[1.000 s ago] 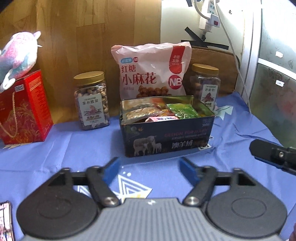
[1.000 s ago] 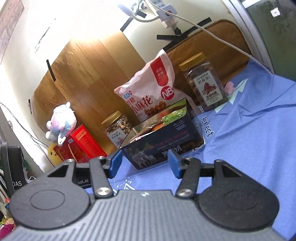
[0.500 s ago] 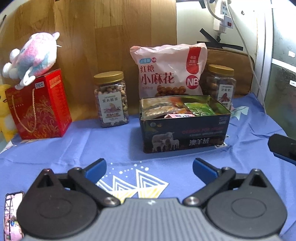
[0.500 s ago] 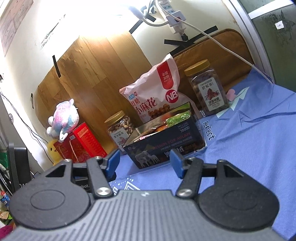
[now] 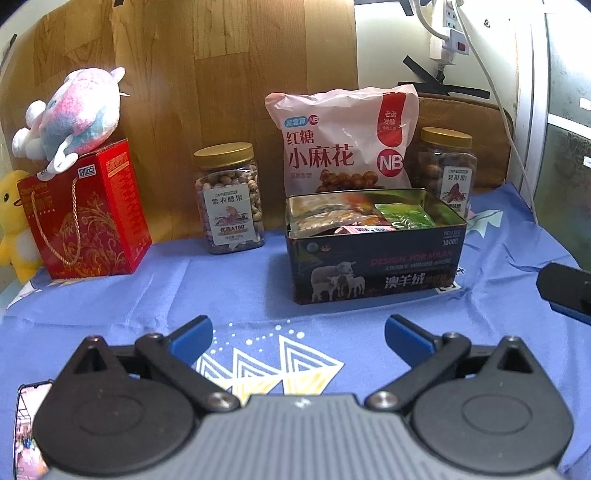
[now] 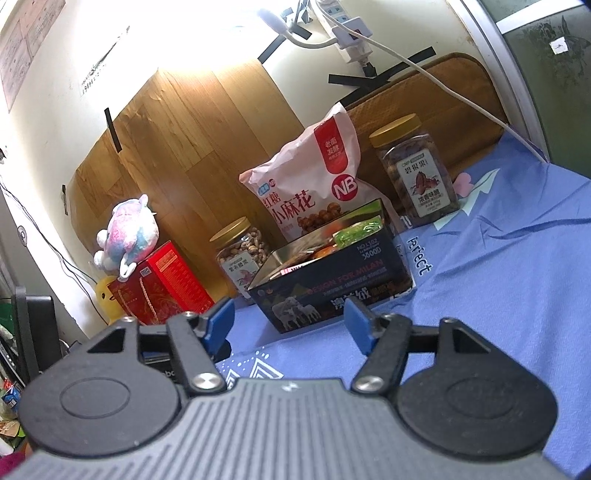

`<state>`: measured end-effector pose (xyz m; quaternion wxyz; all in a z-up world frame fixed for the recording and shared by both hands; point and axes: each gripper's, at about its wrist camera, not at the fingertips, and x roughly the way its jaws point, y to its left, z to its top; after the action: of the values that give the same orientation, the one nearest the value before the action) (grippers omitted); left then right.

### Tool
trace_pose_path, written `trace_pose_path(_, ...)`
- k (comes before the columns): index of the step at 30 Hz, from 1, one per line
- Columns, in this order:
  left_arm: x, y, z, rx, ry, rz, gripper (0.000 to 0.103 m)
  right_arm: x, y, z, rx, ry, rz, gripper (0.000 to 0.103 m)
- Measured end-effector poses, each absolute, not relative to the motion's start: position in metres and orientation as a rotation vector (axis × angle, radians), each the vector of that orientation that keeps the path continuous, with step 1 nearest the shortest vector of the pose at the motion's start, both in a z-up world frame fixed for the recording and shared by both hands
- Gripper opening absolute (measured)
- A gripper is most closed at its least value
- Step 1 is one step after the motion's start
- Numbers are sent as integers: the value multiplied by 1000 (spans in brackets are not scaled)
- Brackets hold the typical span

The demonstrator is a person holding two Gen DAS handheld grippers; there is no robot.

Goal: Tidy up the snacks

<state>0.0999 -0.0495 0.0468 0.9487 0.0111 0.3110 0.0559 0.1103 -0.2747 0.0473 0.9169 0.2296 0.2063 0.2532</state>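
Note:
A dark open tin [image 5: 376, 271] holding several snack packets [image 5: 402, 216] stands on the blue cloth [image 5: 221, 291]; it also shows in the right wrist view [image 6: 332, 284]. Behind it leans a pink snack bag [image 5: 343, 144] [image 6: 314, 192]. A gold-lidded nut jar [image 5: 231, 199] [image 6: 240, 254] stands to its left and another jar [image 5: 447, 166] [image 6: 417, 177] to its right. My left gripper [image 5: 297, 336] is open and empty, well in front of the tin. My right gripper [image 6: 290, 319] is open and empty, in front of the tin and tilted.
A red gift box [image 5: 86, 214] with a plush toy [image 5: 70, 114] on top stands at the left, a yellow plush [image 5: 13, 221] beside it. A wooden board [image 5: 184, 74] backs the table. A phone [image 5: 27, 428] lies at the near left. A power strip [image 5: 448, 33] and cable hang at right.
My left gripper has pulled back from the tin and turned left, and its jaws have opened wider. The right gripper has drawn back a little and stayed open.

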Motion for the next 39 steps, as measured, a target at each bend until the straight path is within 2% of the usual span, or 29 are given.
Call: trace_pose_path(39,99,-48,39,150,605,224,103,109,-274,46,472,421,499,70)
